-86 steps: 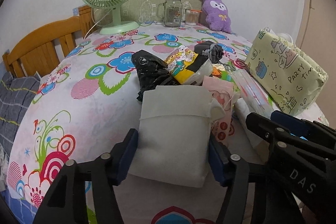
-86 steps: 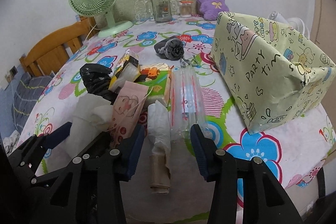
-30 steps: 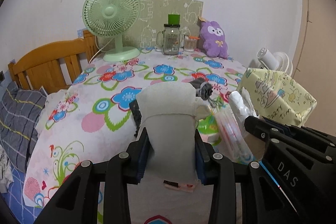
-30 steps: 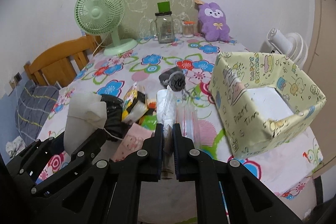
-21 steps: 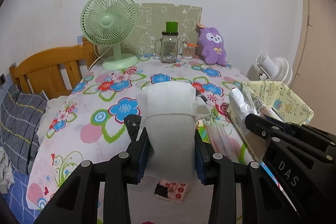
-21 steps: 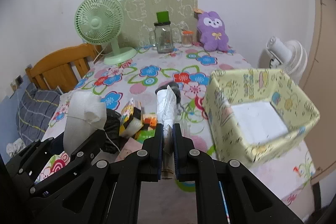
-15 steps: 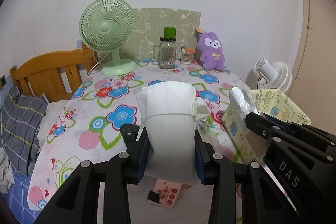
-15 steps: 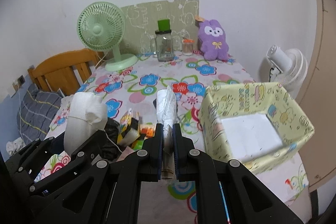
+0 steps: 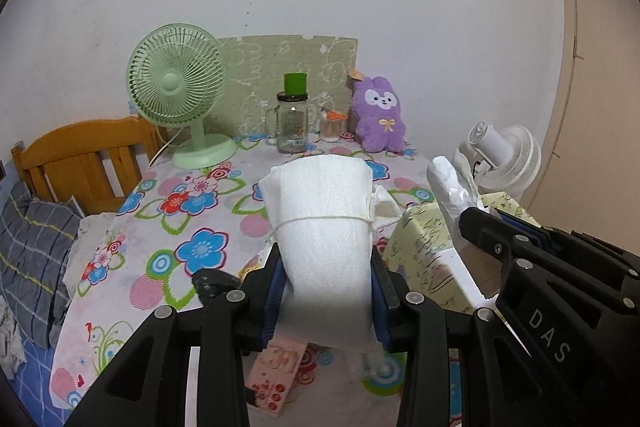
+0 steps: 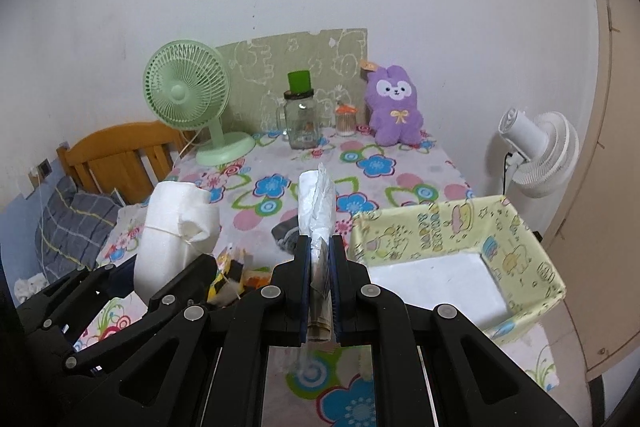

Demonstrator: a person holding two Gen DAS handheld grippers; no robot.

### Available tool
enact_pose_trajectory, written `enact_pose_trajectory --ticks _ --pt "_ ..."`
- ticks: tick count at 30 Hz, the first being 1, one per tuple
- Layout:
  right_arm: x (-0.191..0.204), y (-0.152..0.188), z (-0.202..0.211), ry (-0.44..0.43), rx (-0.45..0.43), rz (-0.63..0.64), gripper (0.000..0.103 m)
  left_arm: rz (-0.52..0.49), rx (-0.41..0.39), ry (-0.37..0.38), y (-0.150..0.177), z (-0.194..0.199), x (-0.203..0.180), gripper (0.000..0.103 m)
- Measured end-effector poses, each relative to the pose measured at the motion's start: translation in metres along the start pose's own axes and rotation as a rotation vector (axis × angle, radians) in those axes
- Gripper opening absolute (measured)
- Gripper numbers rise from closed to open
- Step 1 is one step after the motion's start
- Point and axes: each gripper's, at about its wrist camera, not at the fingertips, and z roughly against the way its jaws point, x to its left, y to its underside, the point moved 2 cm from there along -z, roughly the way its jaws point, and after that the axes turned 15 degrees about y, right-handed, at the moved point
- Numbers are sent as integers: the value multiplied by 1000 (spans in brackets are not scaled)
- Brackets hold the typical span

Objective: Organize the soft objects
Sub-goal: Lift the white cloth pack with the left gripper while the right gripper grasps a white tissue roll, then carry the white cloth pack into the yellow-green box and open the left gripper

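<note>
Left gripper (image 9: 325, 291), frame centre, clamps a white string-tied fabric pouch (image 9: 322, 227) above the table. Right gripper (image 10: 320, 263), jaws nearly closed, pinches a crumpled white plastic bag (image 10: 318, 203); yellow cartoon-print open box (image 10: 516, 227) lower right.

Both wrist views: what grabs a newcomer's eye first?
Front and centre, the left gripper is clamped on a fat white foam bundle tied with string, lifted above the flowered tablecloth. The right gripper pinches a thin white plastic bag upright, just left of the open yellow cartoon-print box. At the far wall stand a green fan and a purple plush bunny.
</note>
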Motion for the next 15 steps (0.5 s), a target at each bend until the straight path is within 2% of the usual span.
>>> enact_pose_trajectory --ticks 15 --pt "-44 -15 -13 21 -20 -18 11 -26 -16 25 -18 -28 -36 39"
